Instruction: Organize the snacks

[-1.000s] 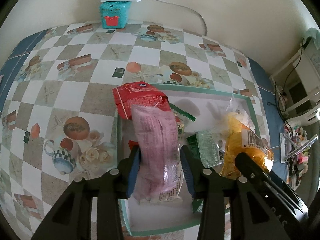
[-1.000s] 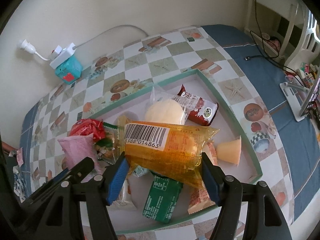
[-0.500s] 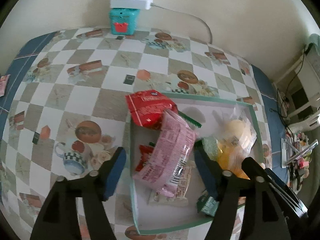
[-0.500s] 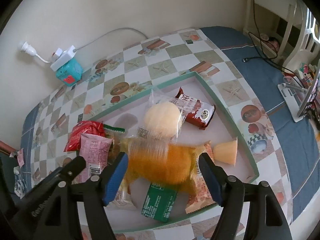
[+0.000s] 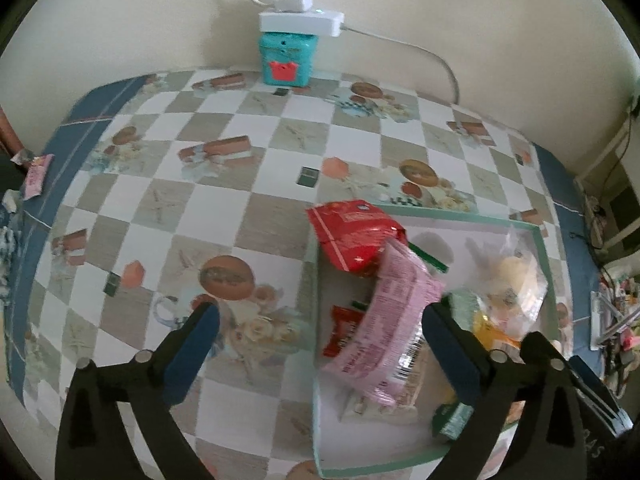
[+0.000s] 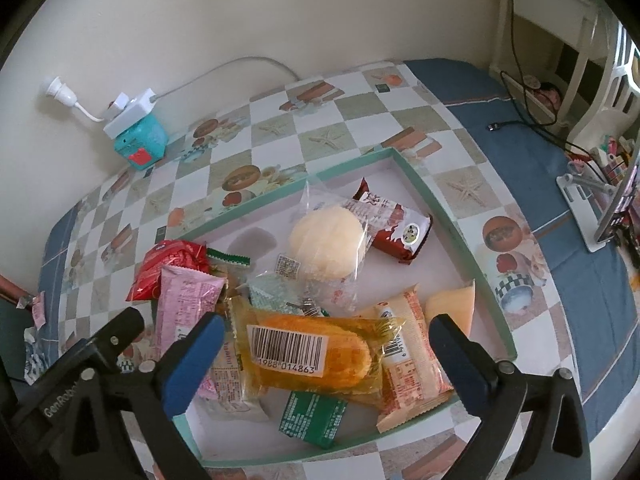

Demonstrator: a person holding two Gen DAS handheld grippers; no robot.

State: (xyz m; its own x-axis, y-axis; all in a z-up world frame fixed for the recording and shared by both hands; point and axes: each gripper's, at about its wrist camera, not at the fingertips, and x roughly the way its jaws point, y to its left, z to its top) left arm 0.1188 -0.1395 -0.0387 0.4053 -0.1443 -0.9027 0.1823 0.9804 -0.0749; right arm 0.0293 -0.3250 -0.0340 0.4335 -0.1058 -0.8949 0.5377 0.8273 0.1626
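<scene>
A shallow green-rimmed tray [image 6: 448, 216] on the checked tablecloth holds several snack packets. A pink packet [image 5: 388, 320] lies in the tray's left part, leaning on a red bag [image 5: 352, 236] at the rim; both show in the right wrist view [image 6: 180, 308]. An orange packet with a barcode [image 6: 316, 356] lies flat in the tray's front. A round bun in clear wrap [image 6: 328, 240] sits mid-tray. My left gripper [image 5: 320, 344] is open and empty above the tray's left edge. My right gripper [image 6: 324, 352] is open and empty, its jaws on either side of the orange packet.
A teal box [image 5: 286, 58] with a white power strip on top stands at the wall. A green packet [image 6: 312, 420], a beige packet [image 6: 408, 356] and a dark red packet [image 6: 396, 228] lie in the tray. A phone stand [image 6: 592, 208] is far right.
Both grippers opened and pulled back. The pink packet left the left gripper and the orange packet left the right gripper; both now lie in the tray.
</scene>
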